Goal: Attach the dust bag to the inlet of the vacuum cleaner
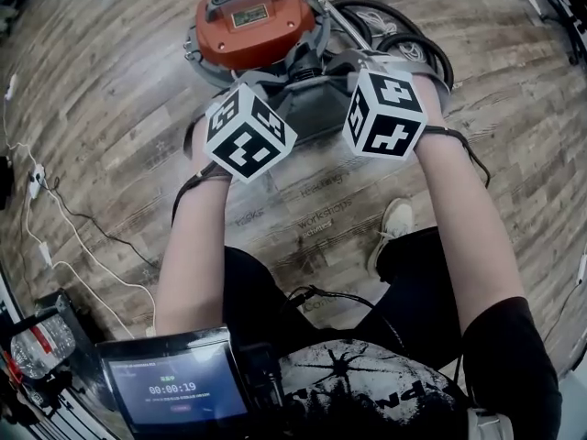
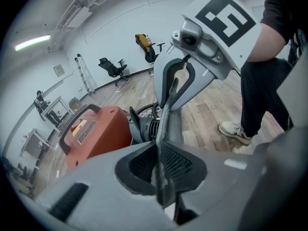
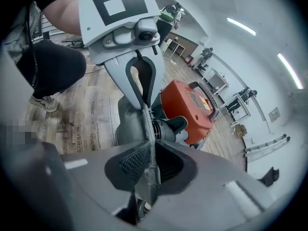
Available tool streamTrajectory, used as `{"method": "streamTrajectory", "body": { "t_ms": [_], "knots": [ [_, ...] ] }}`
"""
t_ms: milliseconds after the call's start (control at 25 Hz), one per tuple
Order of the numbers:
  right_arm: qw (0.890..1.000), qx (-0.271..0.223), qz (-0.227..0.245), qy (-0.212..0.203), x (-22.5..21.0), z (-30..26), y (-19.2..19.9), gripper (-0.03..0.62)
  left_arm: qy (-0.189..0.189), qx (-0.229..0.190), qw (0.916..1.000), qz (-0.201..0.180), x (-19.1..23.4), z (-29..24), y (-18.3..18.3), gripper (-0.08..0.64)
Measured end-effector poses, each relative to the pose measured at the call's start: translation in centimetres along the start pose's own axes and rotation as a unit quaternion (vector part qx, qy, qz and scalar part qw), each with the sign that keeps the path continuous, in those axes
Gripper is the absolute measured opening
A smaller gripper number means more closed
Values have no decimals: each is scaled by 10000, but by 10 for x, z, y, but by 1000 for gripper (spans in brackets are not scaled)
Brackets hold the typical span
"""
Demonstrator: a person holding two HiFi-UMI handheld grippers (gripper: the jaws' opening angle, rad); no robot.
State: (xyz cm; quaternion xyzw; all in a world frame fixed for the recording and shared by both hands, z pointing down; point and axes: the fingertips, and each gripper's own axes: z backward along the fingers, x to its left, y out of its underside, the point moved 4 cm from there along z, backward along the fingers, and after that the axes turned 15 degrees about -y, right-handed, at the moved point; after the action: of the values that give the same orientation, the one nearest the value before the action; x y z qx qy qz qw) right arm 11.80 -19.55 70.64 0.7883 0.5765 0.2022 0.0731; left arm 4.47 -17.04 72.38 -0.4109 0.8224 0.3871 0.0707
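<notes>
- On the wooden floor (image 1: 119, 108), at twelve o'clock in the head view, sits the orange vacuum cleaner (image 1: 249, 18). The grey dust bag (image 1: 312, 108) hangs on its six o'clock side, between the two grippers.
- The left gripper (image 2: 161, 177) has its jaws almost together, pinching a thin grey edge of the bag.
- The right gripper (image 3: 147, 170) clamps the opposite edge in the same way, so the bag's top is held stretched between them.
- A black ribbed port, probably the inlet (image 3: 164, 128), shows just beyond the bag at about one o'clock from the right jaws. It is near the bag but apparently not yet covered by it.
- As a judgement, the bag is gripped on both sides and held at the machine. Fitting its opening over the inlet and seating it is not yet done.
</notes>
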Motion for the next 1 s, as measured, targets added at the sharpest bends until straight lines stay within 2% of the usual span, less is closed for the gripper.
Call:
{"method": "streamTrajectory", "body": {
  "t_ms": [240, 480, 760, 1000],
  "knots": [
    [9971, 121, 599, 455, -1, -3, -8, 54, 92, -166, 9986, 494, -1, -10, 13, 38],
    [9960, 142, 769, 437, 0, -4, -18, 54, 122, -162, 9965, 805, -8, -13, 21, 38],
    [9987, -163, 309, 373, -1, -2, -9, 52, -4, -185, 9985, 507, -5, -9, 14, 37],
    [9991, -177, 316, 216, 4, 8, -5, 43, -70, -69, 9999, -135, -1, -2, 3, 34]
  ]
}}
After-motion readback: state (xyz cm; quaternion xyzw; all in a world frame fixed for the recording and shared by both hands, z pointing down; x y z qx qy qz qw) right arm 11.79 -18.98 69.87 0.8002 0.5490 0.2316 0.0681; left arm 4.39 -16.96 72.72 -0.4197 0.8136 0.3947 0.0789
